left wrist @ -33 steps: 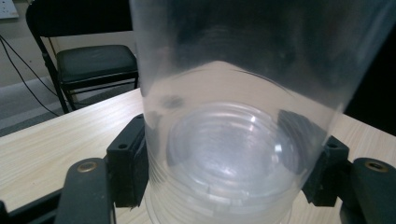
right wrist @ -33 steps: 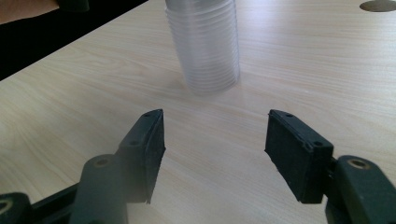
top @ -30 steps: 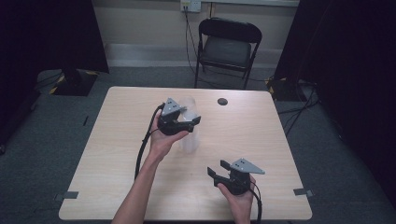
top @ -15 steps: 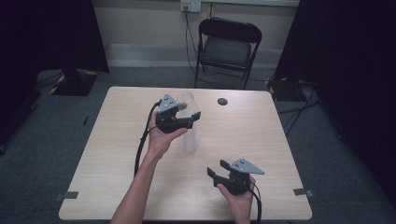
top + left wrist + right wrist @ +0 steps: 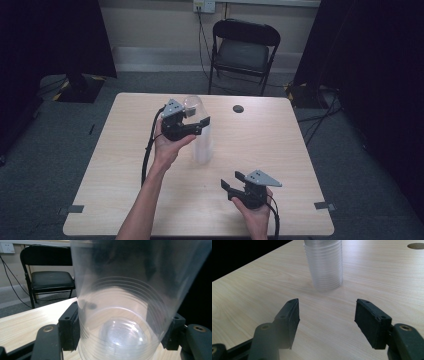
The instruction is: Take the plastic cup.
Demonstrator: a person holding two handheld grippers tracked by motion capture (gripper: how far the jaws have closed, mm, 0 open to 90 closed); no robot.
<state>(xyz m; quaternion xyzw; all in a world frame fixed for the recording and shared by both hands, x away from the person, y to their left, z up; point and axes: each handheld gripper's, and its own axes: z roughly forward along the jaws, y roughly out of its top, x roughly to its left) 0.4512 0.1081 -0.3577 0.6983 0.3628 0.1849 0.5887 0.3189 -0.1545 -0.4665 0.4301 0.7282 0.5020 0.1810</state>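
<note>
While your left tool [image 5: 192, 125] is clenched on the stack of clear cups [image 5: 199, 131], its jaws having just been closing onto the sides, the stack stands near the middle of the tabletop [image 5: 280, 145]. Bare wood lies on every side, the edges well apart from it. Your right tool [image 5: 235, 187] rests released near the near edge, nothing between its pads. The left gripper view shows both pads pressing the cup wall; the right gripper view shows the stack's ribbed base on the wood.

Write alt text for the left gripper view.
A stack of clear plastic cups stands clamped between the left gripper's two black pads on a light wooden table; a black folding chair stands behind.
</note>
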